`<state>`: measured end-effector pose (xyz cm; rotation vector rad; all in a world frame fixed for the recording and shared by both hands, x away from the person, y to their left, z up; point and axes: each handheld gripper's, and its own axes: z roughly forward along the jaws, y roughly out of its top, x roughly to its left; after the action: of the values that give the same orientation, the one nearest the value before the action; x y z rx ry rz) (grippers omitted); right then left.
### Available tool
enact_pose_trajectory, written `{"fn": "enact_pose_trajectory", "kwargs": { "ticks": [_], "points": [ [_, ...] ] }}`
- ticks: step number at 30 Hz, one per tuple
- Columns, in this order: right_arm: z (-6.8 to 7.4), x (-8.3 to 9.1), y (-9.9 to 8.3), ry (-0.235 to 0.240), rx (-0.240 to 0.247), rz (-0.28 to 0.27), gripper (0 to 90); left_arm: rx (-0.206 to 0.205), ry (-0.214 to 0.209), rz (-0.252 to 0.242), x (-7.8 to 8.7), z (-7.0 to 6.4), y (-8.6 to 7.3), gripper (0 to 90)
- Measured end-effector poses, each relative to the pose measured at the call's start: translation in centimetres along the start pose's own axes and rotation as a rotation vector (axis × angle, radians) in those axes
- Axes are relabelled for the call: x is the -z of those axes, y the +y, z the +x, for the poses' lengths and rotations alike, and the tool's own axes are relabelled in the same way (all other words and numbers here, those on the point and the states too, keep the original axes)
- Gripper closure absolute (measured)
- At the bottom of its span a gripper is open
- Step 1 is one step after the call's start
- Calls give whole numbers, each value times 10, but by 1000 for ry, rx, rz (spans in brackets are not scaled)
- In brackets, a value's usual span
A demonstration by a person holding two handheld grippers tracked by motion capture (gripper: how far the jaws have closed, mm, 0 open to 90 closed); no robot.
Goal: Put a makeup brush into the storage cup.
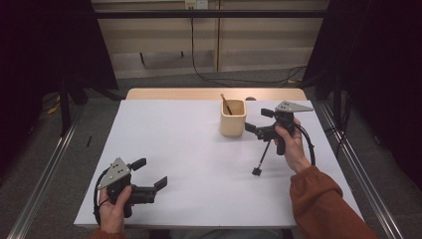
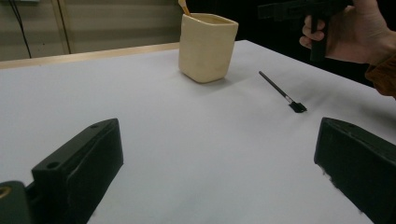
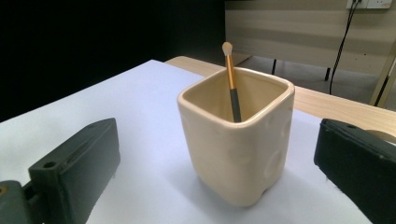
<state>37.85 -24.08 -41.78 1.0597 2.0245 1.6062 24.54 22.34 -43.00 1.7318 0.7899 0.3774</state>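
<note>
Right gripper is held just right of the cream square cup, jaws spread and empty, aimed at the cup. A gold-handled brush stands tilted inside the cup. A black brush lies flat on the white table, below the right gripper. Left gripper is at the near left, jaws spread, empty.
</note>
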Motion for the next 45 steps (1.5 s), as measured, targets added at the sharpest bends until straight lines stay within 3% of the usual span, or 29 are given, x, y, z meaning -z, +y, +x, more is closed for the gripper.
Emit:
{"fn": "enact_pose_trajectory", "kwargs": {
  "ticks": [13,21,26,45],
  "points": [
    [13,39,-9,16,32,10,0,-15,7,-21,5,5,4,13],
    [24,56,-23,32,0,4,0,-11,13,-25,11,5,2,12],
    [26,73,-34,-15,-18,-10,3,-7,17,-29,13,5,0,13],
    [45,127,-61,-99,-39,-15,7,-16,18,-34,18,4,-3,12]
  ]
}}
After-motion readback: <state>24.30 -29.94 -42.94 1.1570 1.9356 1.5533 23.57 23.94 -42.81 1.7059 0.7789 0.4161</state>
